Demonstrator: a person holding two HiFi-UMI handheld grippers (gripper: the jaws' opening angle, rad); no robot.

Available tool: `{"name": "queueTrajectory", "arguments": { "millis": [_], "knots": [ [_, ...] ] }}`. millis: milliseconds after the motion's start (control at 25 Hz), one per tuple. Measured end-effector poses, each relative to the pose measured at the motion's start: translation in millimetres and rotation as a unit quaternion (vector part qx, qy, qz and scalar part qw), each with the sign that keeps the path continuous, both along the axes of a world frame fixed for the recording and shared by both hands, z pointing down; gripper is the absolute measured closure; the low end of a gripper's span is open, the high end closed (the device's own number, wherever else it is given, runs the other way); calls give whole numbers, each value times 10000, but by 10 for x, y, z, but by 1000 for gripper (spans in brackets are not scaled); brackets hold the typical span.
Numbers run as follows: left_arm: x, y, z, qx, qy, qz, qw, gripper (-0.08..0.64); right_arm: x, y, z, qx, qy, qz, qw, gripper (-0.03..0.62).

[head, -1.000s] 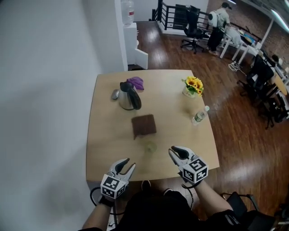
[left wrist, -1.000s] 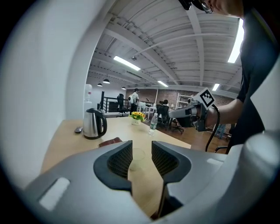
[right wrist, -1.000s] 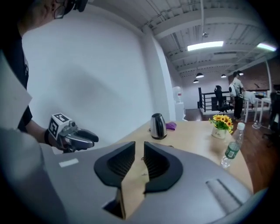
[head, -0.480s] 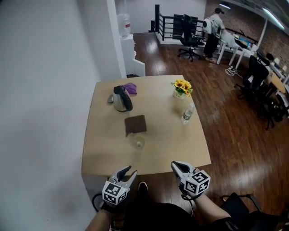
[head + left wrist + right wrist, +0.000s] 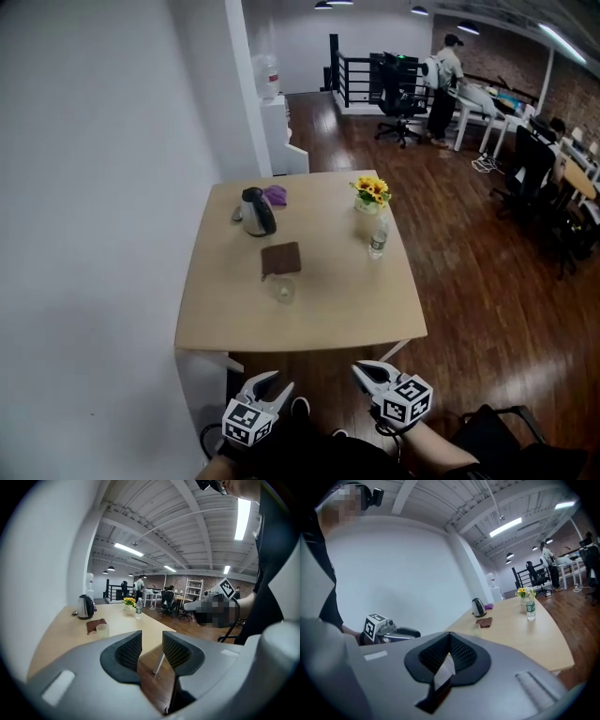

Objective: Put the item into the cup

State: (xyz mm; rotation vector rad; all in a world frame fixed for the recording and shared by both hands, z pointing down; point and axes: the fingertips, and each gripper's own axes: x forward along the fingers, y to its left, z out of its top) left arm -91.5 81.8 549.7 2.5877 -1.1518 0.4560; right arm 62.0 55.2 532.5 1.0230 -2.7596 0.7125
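Nearest, both grippers hang short of the table's [image 5: 319, 314] near edge, over the floor and touching nothing. The left gripper [image 5: 275, 382] has its jaws a narrow gap apart with only floor showing between them. The right gripper [image 5: 361, 370] has its jaws pressed together, and I can make out nothing held in them.

Straight ahead of the left gripper, past the near edge and a little left of the table's middle, stands the clear cup [image 5: 282, 292]. It is upright and looks empty. Just beyond it, close to or touching its far side, lies a flat brown piece [image 5: 280, 260]. This is probably the item, though the task does not say. Its slightly longer side runs across the table, roughly parallel to the near edge. The left gripper is in line with both; the right would have to reach across to its left.

Toward the far left corner are a kettle [image 5: 257, 212] and a purple thing [image 5: 276, 194]. Toward the far right are flowers [image 5: 372, 192] and a bottle [image 5: 378, 238].

The head view gives the layout. The left gripper view shows the gap between its jaws and the cup [image 5: 102, 630] low over the tabletop. The right gripper view shows its closed jaws and the left gripper [image 5: 389, 632] alongside.
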Motion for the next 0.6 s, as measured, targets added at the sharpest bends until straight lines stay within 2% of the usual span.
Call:
{"name": "queueTrajectory", "arguments": {
  "millis": [320,600],
  "knots": [
    [-110,191,-143,105,-1,26,9999,428,73,289,-32,-82,-112,171,9998,584],
    [-278,324,-248,194,41,232,9995,428,-171,411,-273,127,-147,276,9994,584]
  ]
}}
